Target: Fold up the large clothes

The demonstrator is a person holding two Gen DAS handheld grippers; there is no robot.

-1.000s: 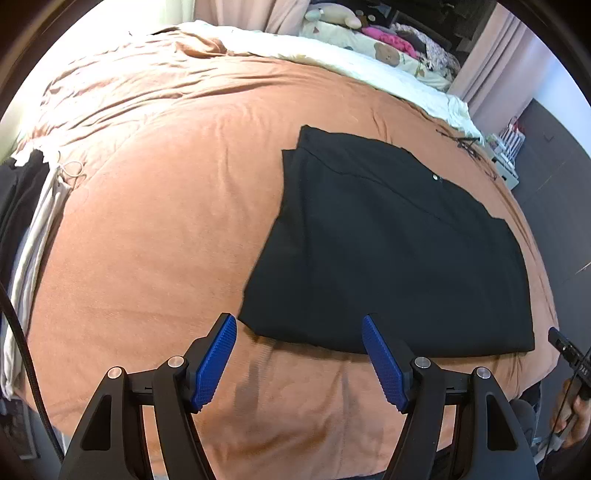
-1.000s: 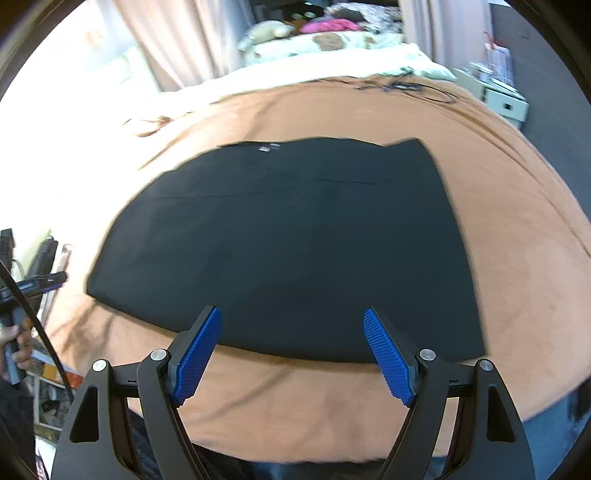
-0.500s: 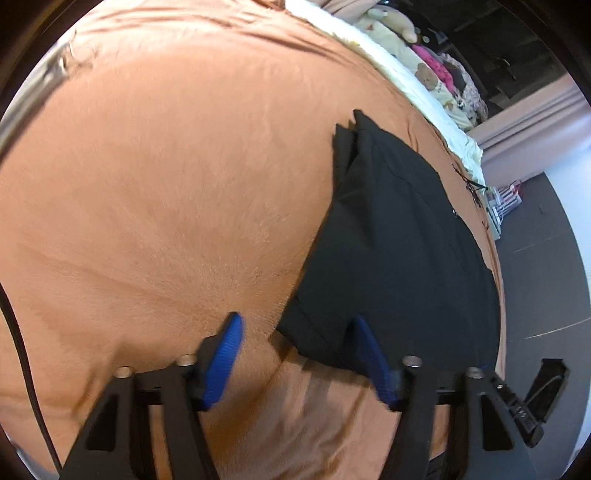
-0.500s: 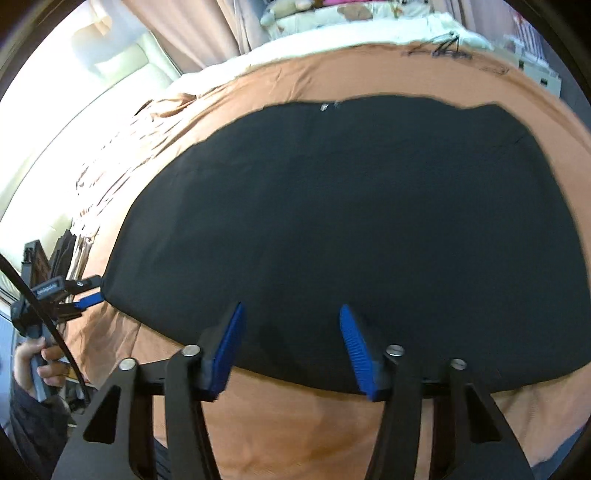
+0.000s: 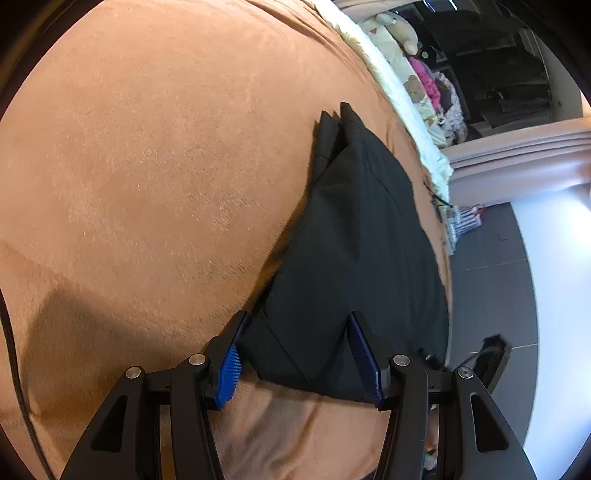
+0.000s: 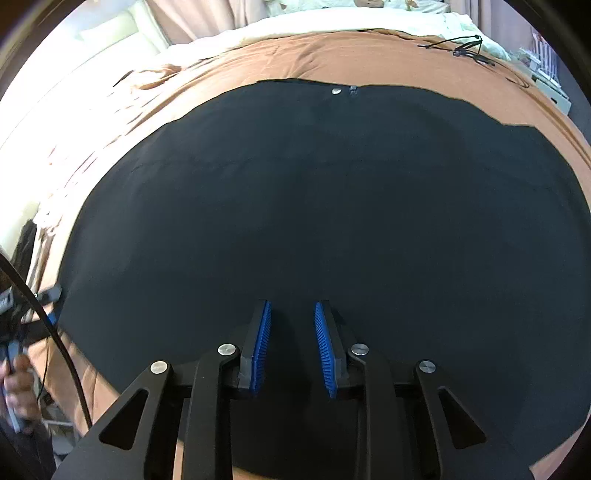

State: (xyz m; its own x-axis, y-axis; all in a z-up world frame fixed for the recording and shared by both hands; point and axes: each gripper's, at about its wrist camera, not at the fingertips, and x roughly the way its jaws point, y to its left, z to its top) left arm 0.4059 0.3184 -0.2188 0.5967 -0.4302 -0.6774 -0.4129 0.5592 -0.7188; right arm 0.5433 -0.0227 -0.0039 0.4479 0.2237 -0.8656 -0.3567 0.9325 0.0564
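A bed (image 5: 155, 177) under a rust-brown blanket fills the room; pale curtains (image 6: 184, 18) and stuffed toys (image 5: 410, 85) line its far side. A black garment (image 6: 314, 206) lies flat on the blanket. The left tool (image 5: 295, 354) straddles its near corner, spread; the right tool (image 6: 291, 343) stands half-closed over the hem, gripping nothing.

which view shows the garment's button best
The right wrist view: the button sits in plain sight at the far edge of the black garment, which fills that picture. The left wrist view shows the garment edge-on, near corner between the left gripper's open fingers; no button visible.
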